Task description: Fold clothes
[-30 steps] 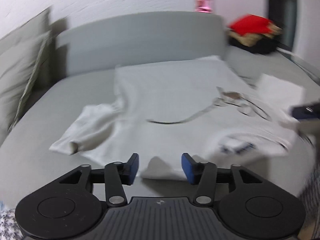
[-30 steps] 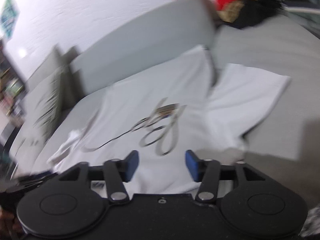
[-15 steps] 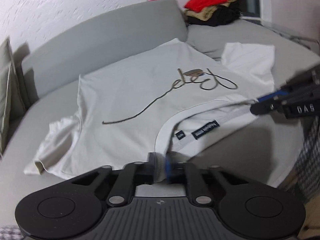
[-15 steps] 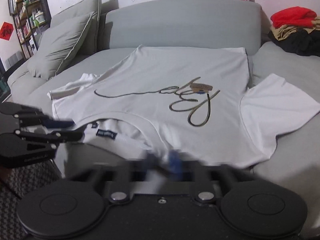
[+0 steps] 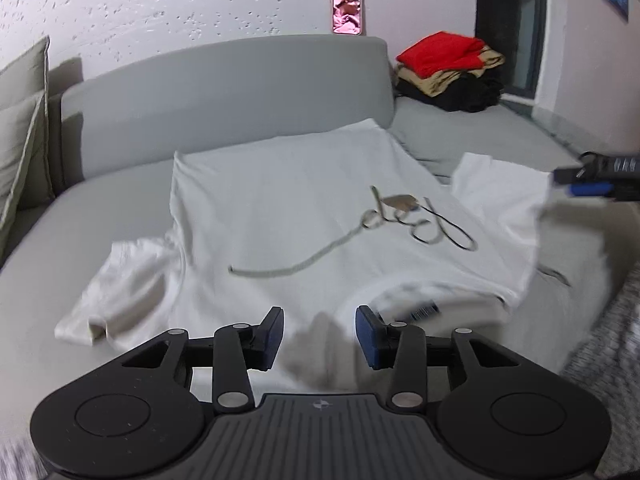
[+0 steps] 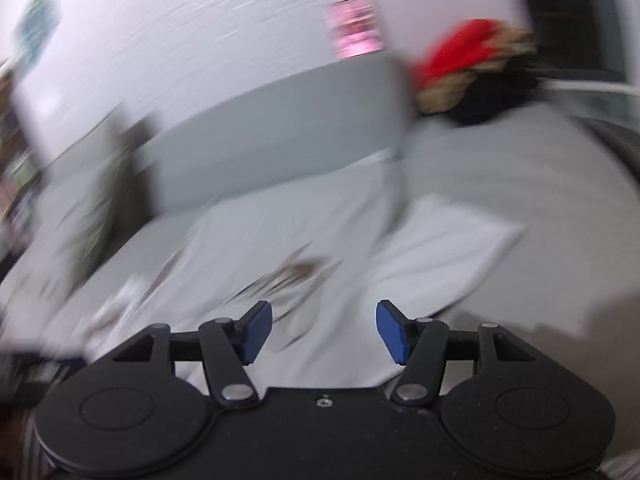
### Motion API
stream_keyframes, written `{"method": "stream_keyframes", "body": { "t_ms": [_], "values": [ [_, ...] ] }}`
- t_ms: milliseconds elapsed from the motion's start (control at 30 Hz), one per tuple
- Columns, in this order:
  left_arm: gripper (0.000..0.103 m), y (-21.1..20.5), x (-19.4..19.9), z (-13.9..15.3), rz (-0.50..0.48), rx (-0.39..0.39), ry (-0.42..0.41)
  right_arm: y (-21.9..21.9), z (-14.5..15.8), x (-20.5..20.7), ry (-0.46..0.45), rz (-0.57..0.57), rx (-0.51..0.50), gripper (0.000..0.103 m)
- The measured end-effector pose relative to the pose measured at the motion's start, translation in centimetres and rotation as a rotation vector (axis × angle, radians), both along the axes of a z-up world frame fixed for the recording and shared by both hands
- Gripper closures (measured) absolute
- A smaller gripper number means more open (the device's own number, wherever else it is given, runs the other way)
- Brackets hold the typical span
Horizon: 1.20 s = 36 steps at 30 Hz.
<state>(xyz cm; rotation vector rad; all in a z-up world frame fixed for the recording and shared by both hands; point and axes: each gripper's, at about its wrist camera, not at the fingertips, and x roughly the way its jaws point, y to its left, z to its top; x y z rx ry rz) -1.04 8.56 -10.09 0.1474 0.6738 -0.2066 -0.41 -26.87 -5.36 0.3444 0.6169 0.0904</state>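
Observation:
A white T-shirt [image 5: 288, 216] with a gold script print lies spread face up on the grey sofa seat [image 5: 48, 280], collar toward me. My left gripper [image 5: 320, 330] is open and empty just above the shirt's near edge by the collar. My right gripper [image 6: 324, 330] is open and empty over the shirt [image 6: 280, 240]; its view is motion-blurred. The right gripper also shows at the far right of the left wrist view [image 5: 592, 182], near the right sleeve [image 5: 500, 184].
A stack of folded red, tan and black clothes [image 5: 452, 68] sits at the back right of the sofa. A pink phone [image 5: 347, 9] leans on the wall above the backrest. Cushions [image 5: 20, 128] stand at the left. A patterned rug [image 5: 612, 340] lies at the right.
Half a second ago both grippers were shut on the shirt's near edge at the collar. Now both are open and have let it go; the right gripper has swung right.

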Motion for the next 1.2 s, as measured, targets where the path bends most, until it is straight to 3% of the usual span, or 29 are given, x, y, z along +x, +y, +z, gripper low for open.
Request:
{"method": "stream_keyframes", "body": {
  "t_ms": [100, 200, 333, 467, 533, 567, 767, 967, 1133, 1200],
  "values": [
    [0.064, -1.2, 3.0, -0.5, 0.003, 0.002, 0.023, -4.7, -0.4, 2.7, 0.053, -0.197, 0.089, 0.057],
    [0.064, -1.9, 4.9, -1.8, 0.002, -0.039, 0.08, -8.1, -1.7, 4.5, 0.12, -0.308, 0.187, 0.063],
    [0.064, -2.3, 5.4, -3.7, 0.012, -0.035, 0.136, -9.9, -3.7, 6.2, 0.176, -0.345, 0.295, 0.075],
    [0.063, -2.2, 5.0, -3.6, 0.009, -0.033, 0.121, -9.7, -4.6, 7.7, 0.174, -0.342, 0.31, 0.075],
    [0.064, -2.0, 4.7, -3.4, 0.019, -0.041, 0.112, -9.1, -4.6, 8.1, 0.164, -0.355, 0.284, 0.087],
    [0.064, -1.9, 4.5, -3.2, 0.025, -0.041, 0.1, -8.7, -4.5, 8.1, 0.156, -0.362, 0.263, 0.101],
    [0.064, 0.2, 3.0, -1.5, 0.079, -0.081, 0.01, -4.8, -1.3, 7.2, -0.028, -0.297, 0.081, 0.101],
    [0.065, 2.6, 2.6, -1.0, 0.15, -0.121, -0.007, 5.4, 1.5, 5.7, -0.163, -0.002, -0.188, 0.101],
    [0.065, 3.1, 2.5, -0.9, 0.163, -0.118, -0.012, 14.4, -1.1, 4.9, -0.148, 0.306, -0.526, 0.101],
    [0.065, 3.2, 2.4, -0.9, 0.161, -0.116, -0.013, 16.4, -2.7, 4.7, -0.063, 0.41, -0.612, 0.093]
  ]
}}
